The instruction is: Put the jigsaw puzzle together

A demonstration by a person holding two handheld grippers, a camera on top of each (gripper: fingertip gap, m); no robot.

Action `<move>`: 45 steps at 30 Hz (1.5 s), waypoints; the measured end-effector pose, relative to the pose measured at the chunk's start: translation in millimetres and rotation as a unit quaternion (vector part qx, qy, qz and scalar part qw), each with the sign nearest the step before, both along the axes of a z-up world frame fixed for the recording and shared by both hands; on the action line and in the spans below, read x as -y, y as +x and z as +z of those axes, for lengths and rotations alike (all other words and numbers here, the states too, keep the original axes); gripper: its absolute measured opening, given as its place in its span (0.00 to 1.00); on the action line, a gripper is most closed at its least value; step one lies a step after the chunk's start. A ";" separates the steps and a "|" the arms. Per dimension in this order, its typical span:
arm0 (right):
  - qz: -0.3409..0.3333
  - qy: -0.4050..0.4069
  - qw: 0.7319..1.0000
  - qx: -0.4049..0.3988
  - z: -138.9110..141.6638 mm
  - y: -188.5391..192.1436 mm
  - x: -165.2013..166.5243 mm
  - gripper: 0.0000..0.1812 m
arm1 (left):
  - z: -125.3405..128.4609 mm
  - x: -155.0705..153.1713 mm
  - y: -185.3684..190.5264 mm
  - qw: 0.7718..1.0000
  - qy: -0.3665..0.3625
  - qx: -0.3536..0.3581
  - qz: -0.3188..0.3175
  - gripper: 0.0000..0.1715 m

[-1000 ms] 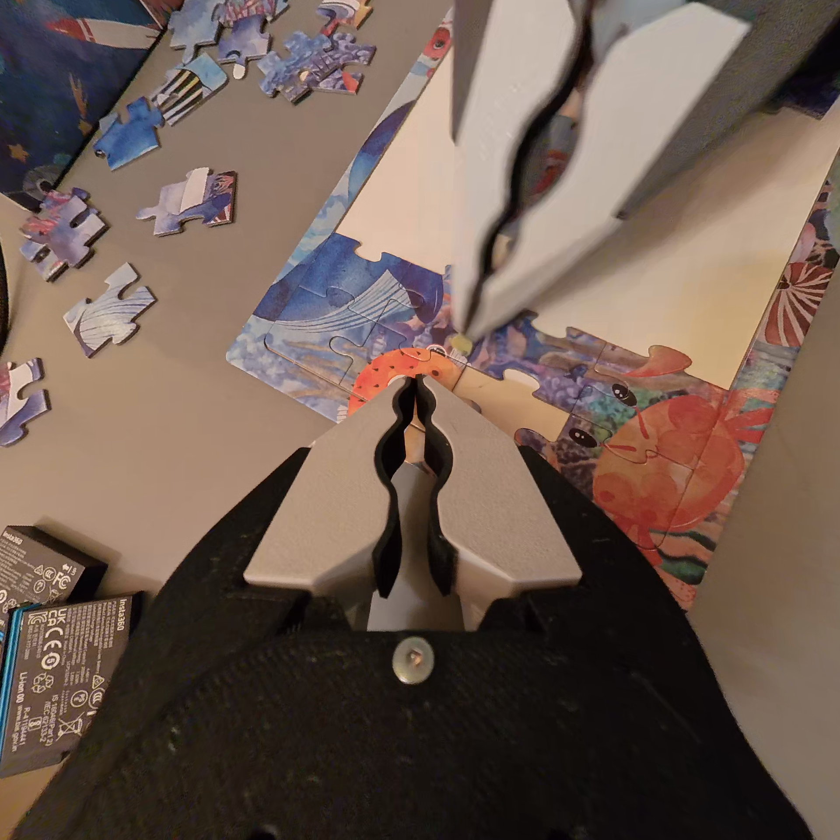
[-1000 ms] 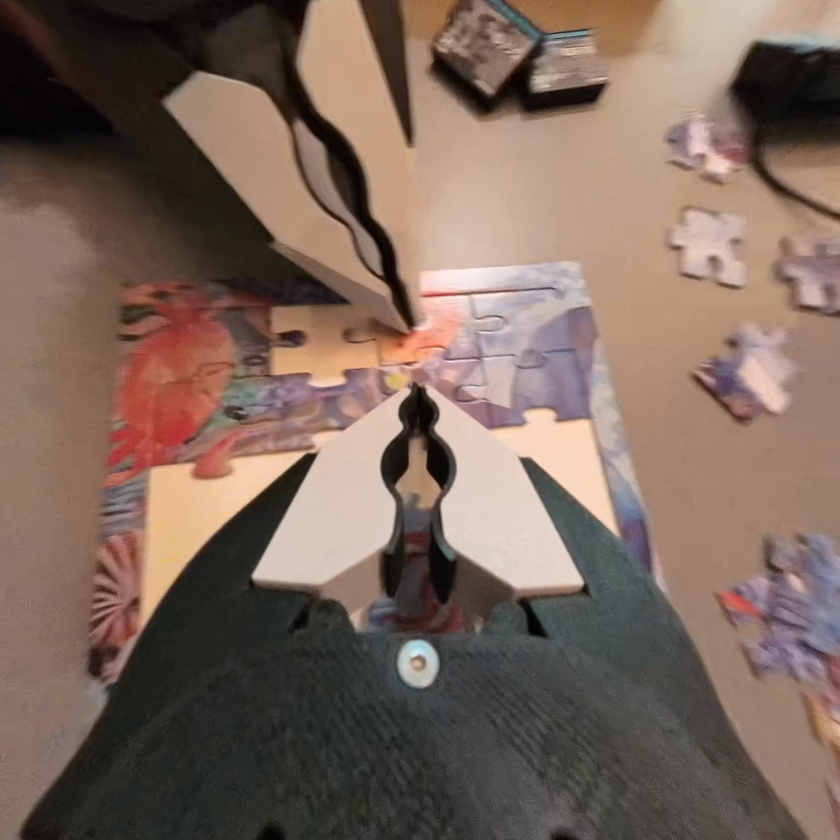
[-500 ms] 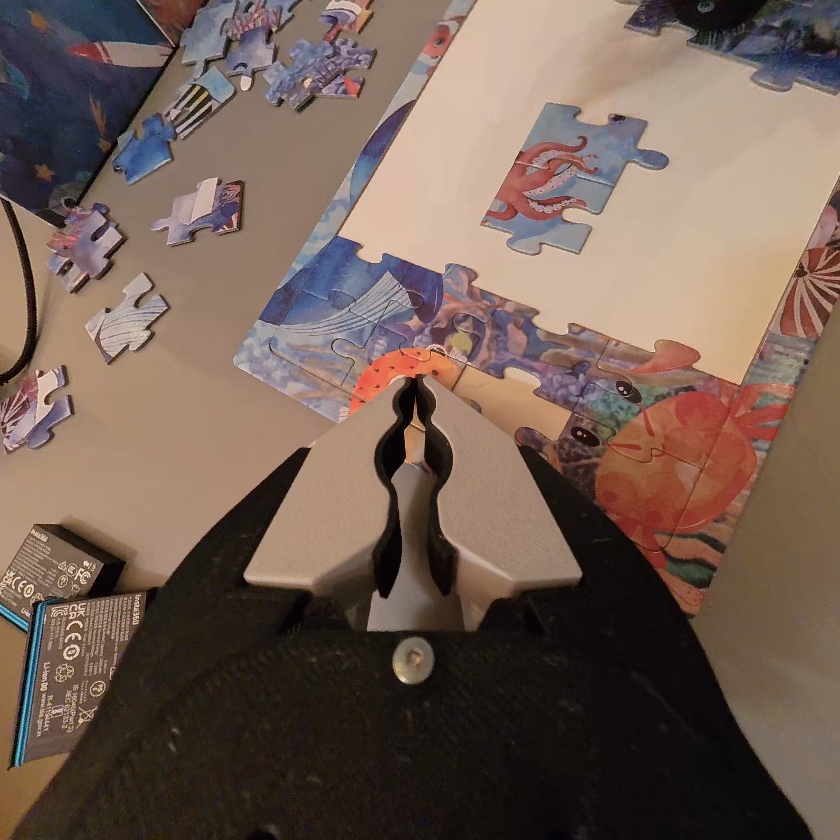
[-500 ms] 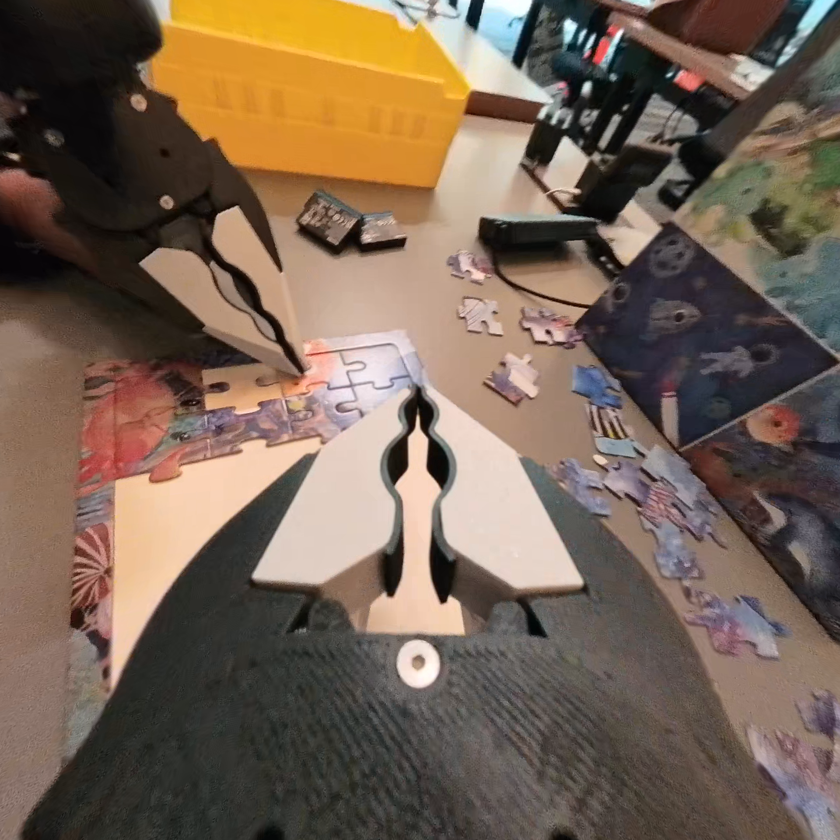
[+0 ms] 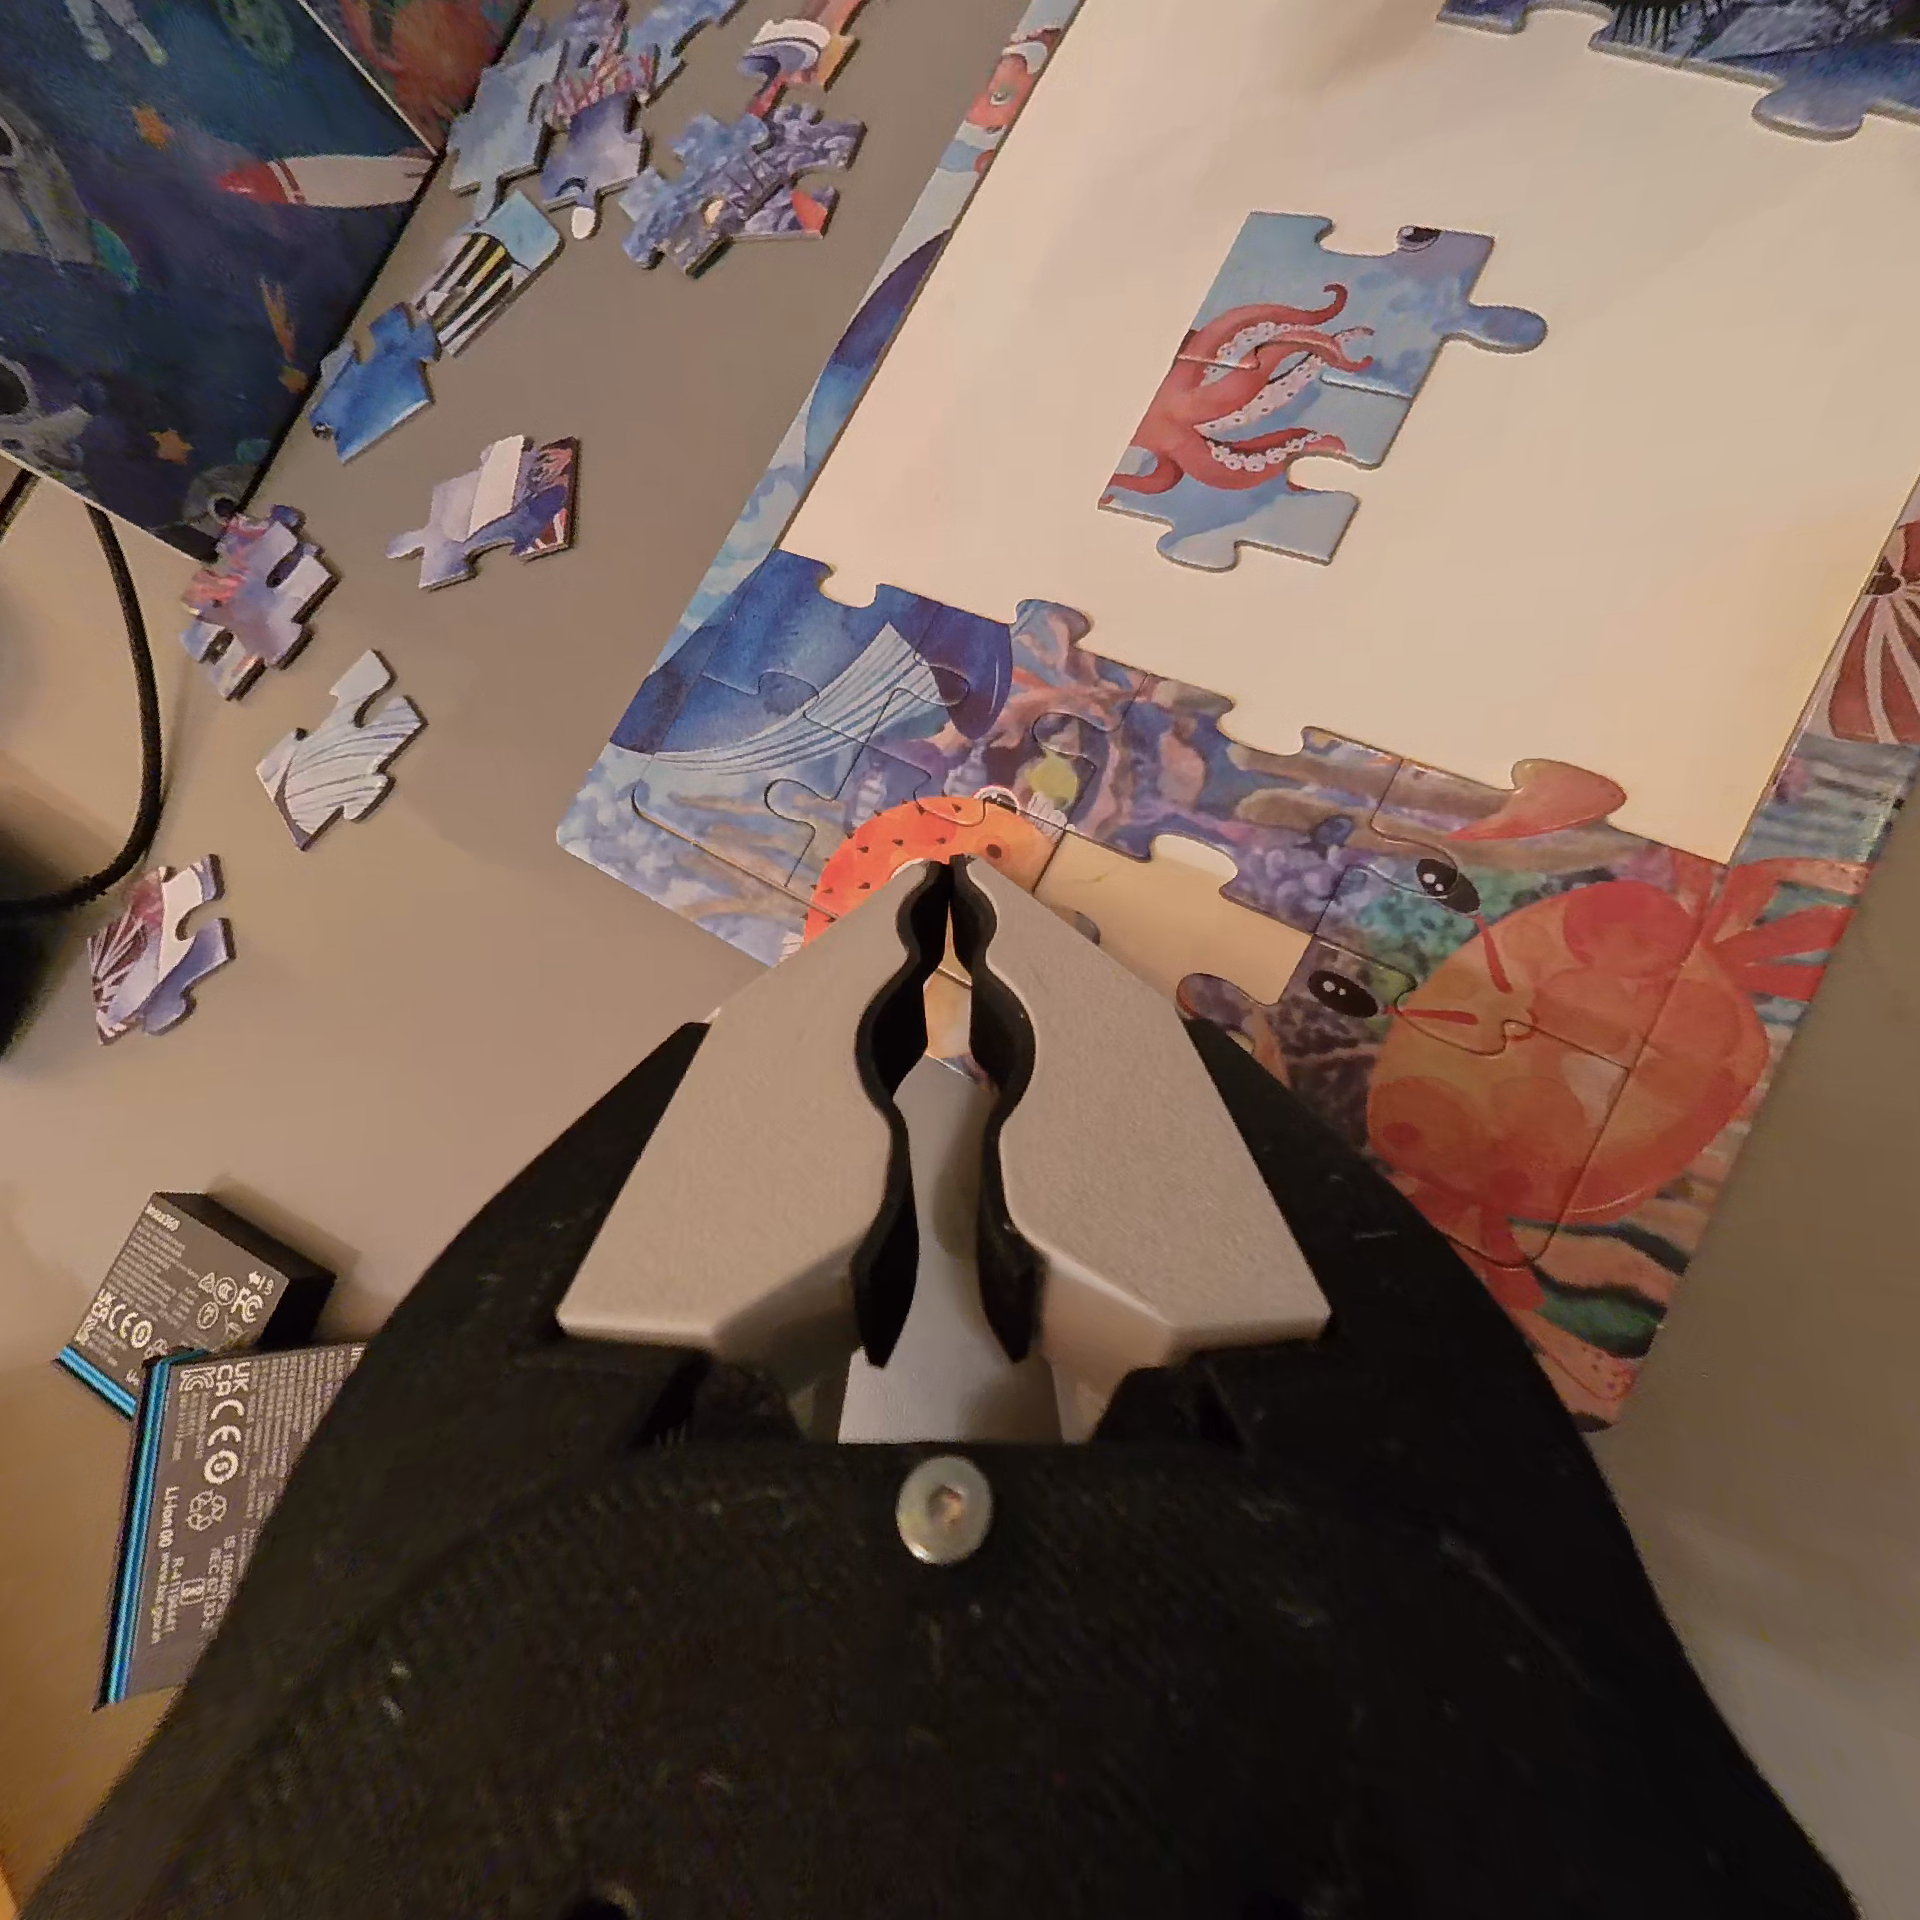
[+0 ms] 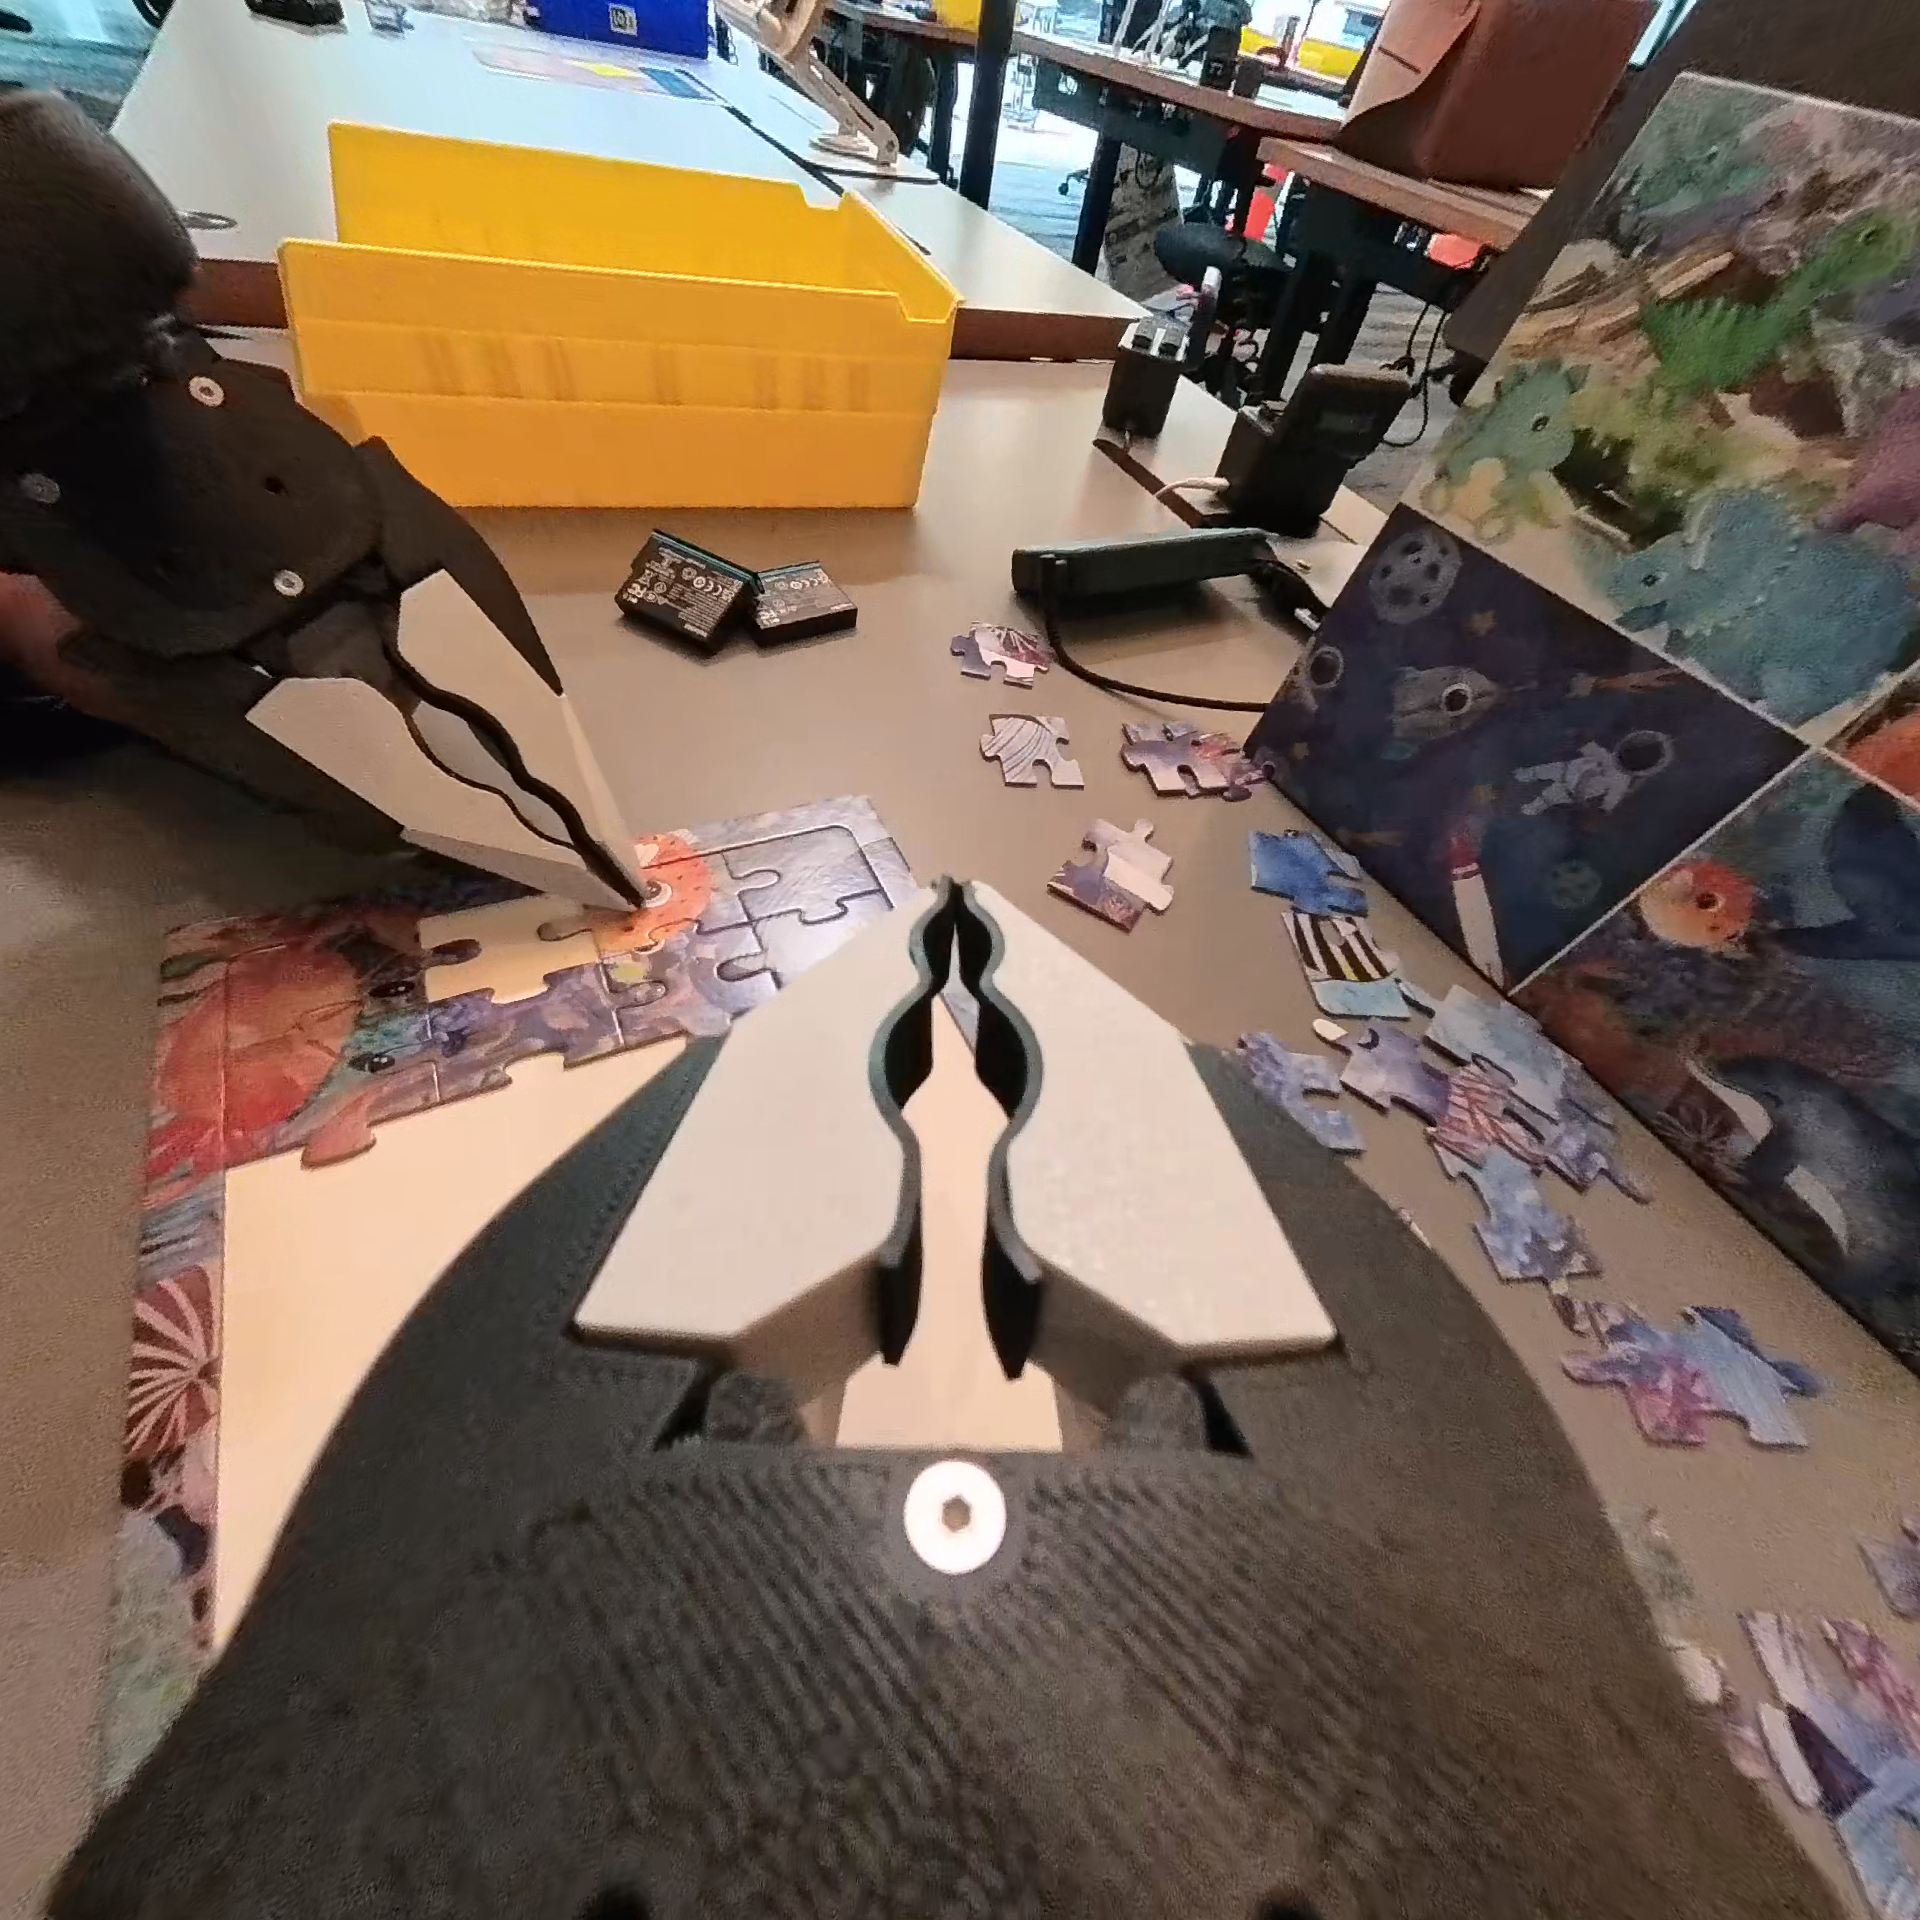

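Note:
The puzzle tray [image 5: 1143, 156] lies on the grey table, its bottom rows joined and its cream middle bare. A joined octopus block [image 5: 1299, 384] lies loose on the bare part. My left gripper [image 5: 948, 871] is shut and empty, its tip resting on the orange spotted fish piece [image 5: 883, 842] in the bottom row. A cream gap [image 5: 1143, 914] shows just right of it. In the right wrist view the left gripper [image 6: 632, 891] touches that orange piece [image 6: 681, 883]. My right gripper [image 6: 956, 889] is shut and empty, held above the tray [image 6: 416, 1247].
Several loose pieces [image 5: 343, 748] lie left of the tray, and they also show in the right wrist view [image 6: 1112, 857]. Picture boards [image 6: 1558, 748] lean behind them. Yellow bins [image 6: 623, 343], two black batteries [image 6: 727, 603] and a black cable [image 5: 135, 675] sit on the table.
My right gripper has lifted away from the bottom row and tilted up, leaving the left wrist view and uncovering the octopus block. My left gripper has stayed on the orange piece.

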State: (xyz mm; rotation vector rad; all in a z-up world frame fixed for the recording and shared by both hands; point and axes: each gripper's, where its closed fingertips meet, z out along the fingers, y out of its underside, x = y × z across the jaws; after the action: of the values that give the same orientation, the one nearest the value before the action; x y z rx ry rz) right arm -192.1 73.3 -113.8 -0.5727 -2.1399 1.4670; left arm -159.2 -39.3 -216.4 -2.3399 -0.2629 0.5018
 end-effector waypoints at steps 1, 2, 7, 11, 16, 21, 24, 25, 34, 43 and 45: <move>0.000 -0.003 1.000 0.001 0.1 -0.3 1.0 0.00 | 0.0 0.1 0.0 1.000 0.000 0.001 0.000 0.00; 0.002 -0.008 1.000 0.004 0.4 -0.3 1.9 0.00 | 0.1 0.0 0.0 1.000 0.001 0.001 0.000 0.00; 0.006 -0.033 0.999 0.014 3.8 0.2 4.2 0.00 | 0.1 0.1 0.0 1.000 -0.001 -0.004 0.000 0.00; 0.008 -0.051 0.999 0.018 7.1 -0.9 6.4 0.00 | 0.1 0.1 0.0 1.000 -0.001 -0.004 0.000 0.00; 0.006 -0.074 0.997 0.020 13.0 -2.0 5.9 0.00 | 0.3 0.2 -0.1 1.000 -0.002 -0.006 0.000 0.00; -0.005 -0.118 0.993 0.018 24.8 -5.6 -1.9 0.00 | 0.3 0.2 -0.1 1.000 -0.004 -0.009 0.000 0.00; -0.016 -0.136 0.990 0.020 29.1 -8.7 -9.3 0.00 | 0.4 0.2 0.0 1.000 -0.004 -0.010 0.000 0.00; -0.020 -0.133 0.991 0.022 27.9 -10.1 -11.0 0.00 | 0.4 0.2 0.0 1.000 -0.004 -0.010 0.000 0.00; -0.040 -0.068 0.996 -0.033 32.6 -7.0 -31.8 0.02 | 0.6 0.3 0.2 1.000 -0.004 -0.011 0.000 0.00; 0.024 0.040 0.978 0.203 -82.3 59.4 -84.1 0.44 | 0.5 0.3 0.2 1.000 0.002 0.008 0.001 0.00; 0.041 0.019 0.978 0.202 -75.4 70.9 -80.4 0.48 | 0.3 0.5 -0.1 1.000 0.005 0.017 0.002 0.00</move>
State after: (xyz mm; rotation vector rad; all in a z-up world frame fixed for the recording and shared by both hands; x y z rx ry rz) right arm -121.3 153.8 -189.2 -0.8369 -2.5205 1.4457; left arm -159.3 -39.8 -216.1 -2.3409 -0.2857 0.4623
